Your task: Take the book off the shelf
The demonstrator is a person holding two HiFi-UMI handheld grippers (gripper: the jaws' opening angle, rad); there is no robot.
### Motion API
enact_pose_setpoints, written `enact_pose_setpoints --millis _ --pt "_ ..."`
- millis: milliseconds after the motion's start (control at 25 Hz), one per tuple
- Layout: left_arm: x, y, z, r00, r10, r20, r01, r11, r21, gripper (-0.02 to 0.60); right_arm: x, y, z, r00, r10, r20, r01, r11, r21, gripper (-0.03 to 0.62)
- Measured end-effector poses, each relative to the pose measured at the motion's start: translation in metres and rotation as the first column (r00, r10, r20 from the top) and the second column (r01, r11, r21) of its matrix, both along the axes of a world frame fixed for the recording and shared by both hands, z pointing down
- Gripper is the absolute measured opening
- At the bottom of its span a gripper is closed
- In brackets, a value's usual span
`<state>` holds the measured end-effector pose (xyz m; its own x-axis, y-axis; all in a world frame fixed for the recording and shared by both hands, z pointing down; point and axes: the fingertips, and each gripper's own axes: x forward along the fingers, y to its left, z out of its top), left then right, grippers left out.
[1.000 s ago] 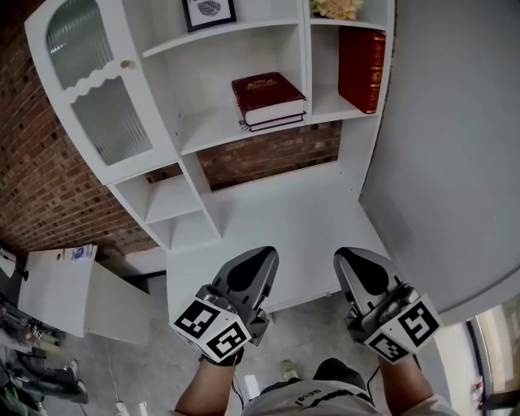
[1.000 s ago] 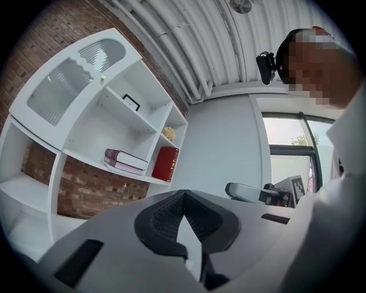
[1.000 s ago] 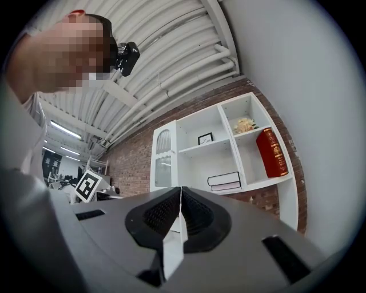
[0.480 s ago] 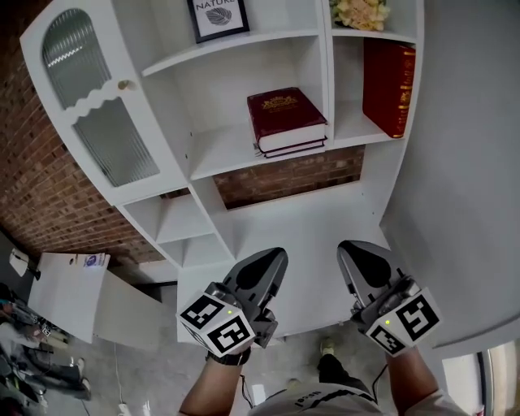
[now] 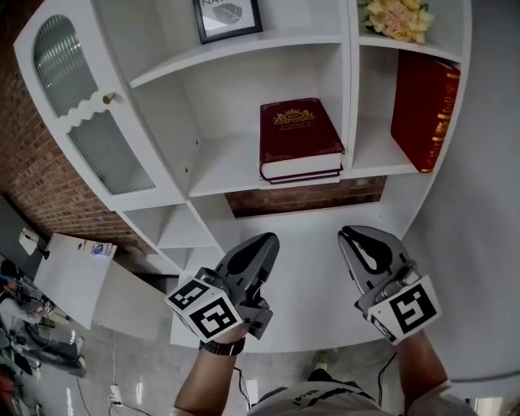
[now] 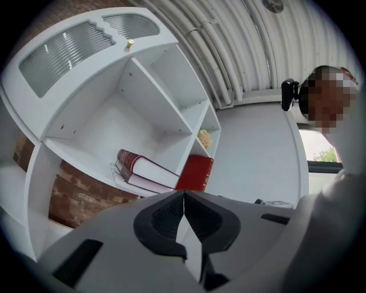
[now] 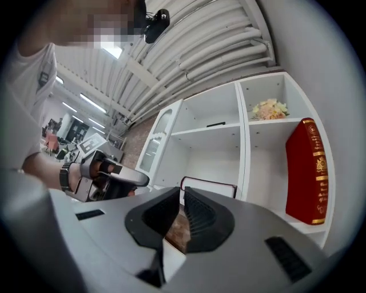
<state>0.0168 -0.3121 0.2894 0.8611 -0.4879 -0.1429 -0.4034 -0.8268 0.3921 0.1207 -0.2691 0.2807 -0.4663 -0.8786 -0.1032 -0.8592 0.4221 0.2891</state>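
Observation:
A dark red book [image 5: 299, 138] with gold print lies flat on a thinner book on the middle shelf [image 5: 219, 162]. It also shows in the left gripper view [image 6: 146, 169] and, partly hidden behind the jaws, in the right gripper view [image 7: 209, 186]. A brighter red book [image 5: 422, 110] stands upright in the right compartment. My left gripper [image 5: 264, 244] and right gripper [image 5: 351, 236] hang side by side below that shelf, over the white desk top [image 5: 317, 301]. Both are shut and hold nothing. Neither touches a book.
The white shelf unit has a glazed door [image 5: 89, 114] at the left, a framed picture [image 5: 229, 16] and pale flowers [image 5: 396, 16] on the top shelf. Brick [image 5: 309, 199] shows below the middle shelf. A grey wall [image 5: 496, 203] closes the right side.
The shelf has come nearer and lower in the head view. Both grippers have risen toward it, still shut and side by side.

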Motion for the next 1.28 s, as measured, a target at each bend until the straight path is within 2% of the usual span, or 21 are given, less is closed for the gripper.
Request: enact_pose_setpoints --millis 160,280,320,440,600,720,840,1040,1280 --pt "0.008 -0.03 -0.005 0.998 -0.025 -0.055 0.022 0.999 -0.05 0.014 0.011 -0.028 -0.002 0.998 -0.02 -0.06 0.022 0.999 0.024 0.02" --pt "0.008 -0.052 -0.007 0.987 -0.044 -0.156 0.024 0.991 -0.13 0.036 0.022 -0.048 0.002 0.985 -0.008 -0.173 0.017 0.998 0.055 0.023" --pt "0.009 -0.058 -0.008 0.978 -0.044 -0.205 0.01 0.986 -0.165 0.073 0.027 -0.055 0.002 0.975 0.005 -0.224 0.01 0.998 0.067 0.031" --pt "0.012 -0.078 -0.016 0.937 -0.048 -0.346 -0.048 0.963 -0.265 0.171 0.04 -0.076 0.002 0.934 0.058 -0.352 -0.027 0.995 0.093 0.115" --pt "0.006 -0.105 -0.027 0.889 -0.108 -0.444 -0.057 0.938 -0.343 0.234 0.049 -0.098 -0.001 0.869 0.14 -0.474 -0.08 0.986 0.145 0.16" --pt "0.006 -0.12 -0.032 0.87 -0.122 -0.477 -0.071 0.928 -0.366 0.244 0.052 -0.115 -0.003 0.83 0.202 -0.52 -0.117 0.974 0.193 0.203" --pt "0.005 -0.13 -0.03 0.856 -0.148 -0.496 -0.073 0.914 -0.399 0.244 0.052 -0.127 0.004 0.782 0.234 -0.577 -0.141 0.969 0.202 0.236" --pt "0.003 -0.146 -0.025 0.842 -0.198 -0.502 -0.053 0.896 -0.442 0.247 0.052 -0.139 0.004 0.717 0.281 -0.638 -0.162 0.957 0.239 0.247" --pt "0.007 -0.161 -0.007 0.824 -0.25 -0.509 -0.059 0.855 -0.515 0.261 0.054 -0.155 0.006 0.625 0.312 -0.715 -0.16 0.948 0.274 0.264"
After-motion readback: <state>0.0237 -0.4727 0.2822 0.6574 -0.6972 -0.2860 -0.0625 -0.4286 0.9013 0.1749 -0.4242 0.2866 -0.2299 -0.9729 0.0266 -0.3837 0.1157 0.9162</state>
